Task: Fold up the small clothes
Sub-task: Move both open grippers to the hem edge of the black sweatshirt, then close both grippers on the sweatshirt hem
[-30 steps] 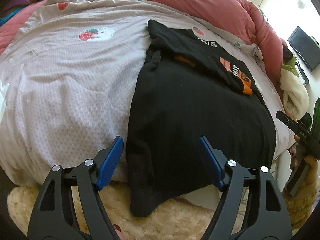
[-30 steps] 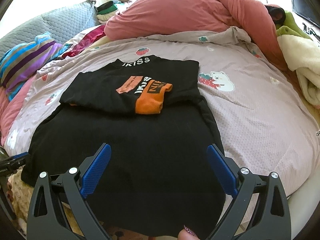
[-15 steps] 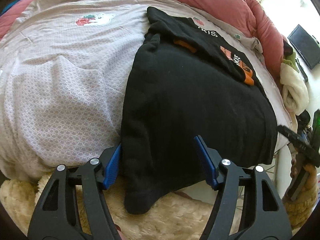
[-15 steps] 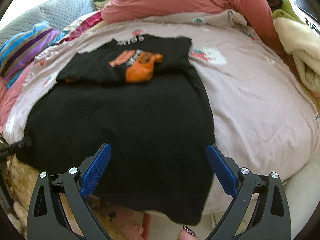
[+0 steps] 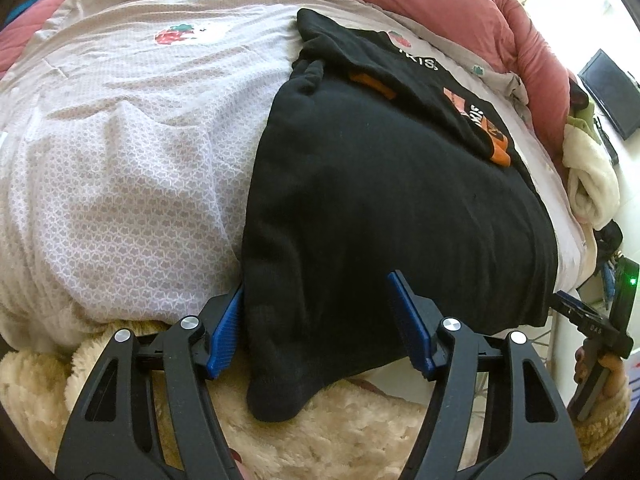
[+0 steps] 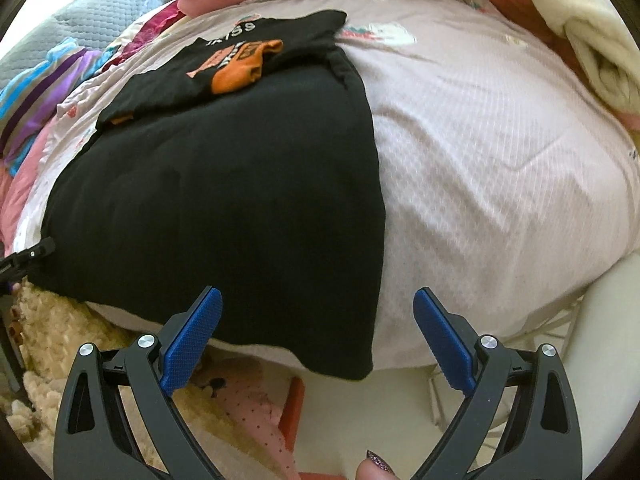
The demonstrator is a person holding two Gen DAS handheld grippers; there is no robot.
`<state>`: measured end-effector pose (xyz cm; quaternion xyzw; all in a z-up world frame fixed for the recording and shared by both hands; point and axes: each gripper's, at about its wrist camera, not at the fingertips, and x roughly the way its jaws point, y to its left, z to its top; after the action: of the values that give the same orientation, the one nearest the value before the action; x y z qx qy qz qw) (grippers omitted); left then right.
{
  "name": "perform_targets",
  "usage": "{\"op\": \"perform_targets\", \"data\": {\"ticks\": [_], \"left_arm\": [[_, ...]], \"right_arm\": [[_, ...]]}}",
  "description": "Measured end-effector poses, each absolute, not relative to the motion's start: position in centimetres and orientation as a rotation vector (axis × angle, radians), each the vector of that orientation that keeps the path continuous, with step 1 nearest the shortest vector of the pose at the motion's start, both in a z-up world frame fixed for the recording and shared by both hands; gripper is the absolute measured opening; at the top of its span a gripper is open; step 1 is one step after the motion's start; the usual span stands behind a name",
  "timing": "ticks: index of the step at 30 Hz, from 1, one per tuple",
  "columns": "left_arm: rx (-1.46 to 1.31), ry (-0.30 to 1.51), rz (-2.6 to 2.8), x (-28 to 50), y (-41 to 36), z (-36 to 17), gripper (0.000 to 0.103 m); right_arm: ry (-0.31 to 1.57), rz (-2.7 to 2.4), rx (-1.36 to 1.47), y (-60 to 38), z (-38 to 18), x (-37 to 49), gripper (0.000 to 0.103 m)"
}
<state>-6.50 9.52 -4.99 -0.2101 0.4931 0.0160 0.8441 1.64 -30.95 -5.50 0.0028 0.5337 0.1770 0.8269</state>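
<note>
A large black garment lies spread flat on the bed, its near hem hanging over the mattress edge. On its far end rests a folded black T-shirt with orange print. My left gripper is open and straddles the garment's near left corner, with its left pad tucked against the cloth's side edge. My right gripper is wide open just in front of the near right corner, without touching it. Each gripper shows at the edge of the other view: the right gripper and the left gripper.
The bed has a pale patterned sheet, with a pink duvet bunched at the far side. A cream blanket lies at the right and striped pillows at the left. A fluffy beige rug and pink dotted cloth lie below the mattress edge.
My right gripper has sunk and drawn near the hem's right corner. The left jaws have narrowed a little and slid up around the left corner.
</note>
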Motion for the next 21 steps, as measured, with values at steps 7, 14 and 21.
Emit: {"op": "perform_targets", "data": {"ticks": [7,14,21], "left_arm": [[-0.435,1.042,0.041,-6.9,9.4,-4.8,0.059],[-0.441,1.051,0.044,-7.2,9.8,-4.7,0.059],[-0.489,1.057,0.045,-7.2,10.9,-4.9,0.035]], "right_arm": [[1.173,0.405,0.033,-31.4,-7.1,1.5,0.069],[1.189,0.473,0.026,-31.4,-7.6,1.3,0.023],[1.104,0.594,0.101,-32.0,-3.8,1.7,0.009]]}}
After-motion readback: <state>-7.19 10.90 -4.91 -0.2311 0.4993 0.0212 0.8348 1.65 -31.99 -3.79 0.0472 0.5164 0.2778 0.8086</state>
